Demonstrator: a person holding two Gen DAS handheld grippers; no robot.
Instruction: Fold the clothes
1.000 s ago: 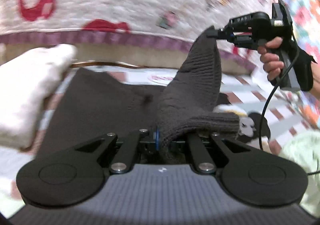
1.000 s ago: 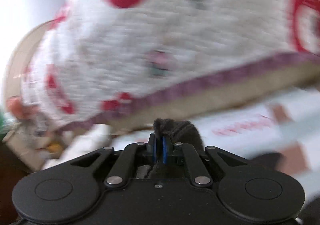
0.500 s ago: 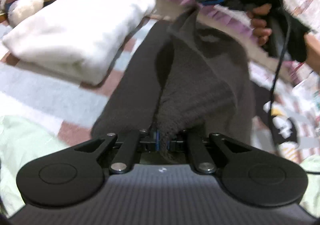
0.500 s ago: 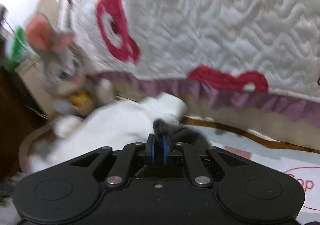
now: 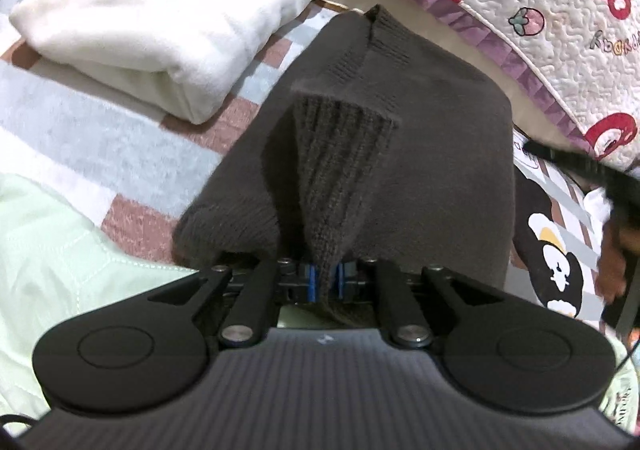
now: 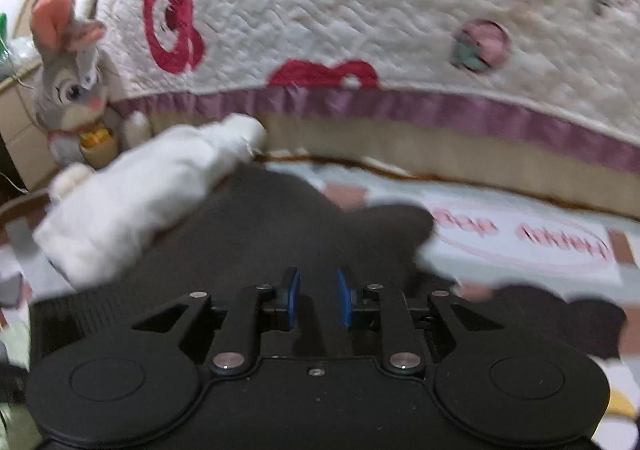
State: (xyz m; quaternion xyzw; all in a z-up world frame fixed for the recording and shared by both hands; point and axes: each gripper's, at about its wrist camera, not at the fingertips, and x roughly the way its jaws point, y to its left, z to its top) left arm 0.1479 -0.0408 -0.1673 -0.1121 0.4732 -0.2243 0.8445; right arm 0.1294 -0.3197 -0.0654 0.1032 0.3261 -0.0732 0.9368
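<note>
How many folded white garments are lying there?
1: the folded white garment lies on the checked blanket, left of the dark sweater. Others may be hidden out of view.

Dark brown knitted sweater (image 5: 420, 154), lying mostly flat on the checked bedspread, just beside the folded white towel. One ribbed cuff (image 5: 340, 154) is drawn up off the body of the garment, its end pinched; the sleeve lies folded across the torso.

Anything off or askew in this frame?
Mostly fine. The dark knit sweater lies folded, but its ribbed cuff is tented up off the pile, pinched in the left hand-held gripper. The right hand-held gripper is open and empty.
</note>
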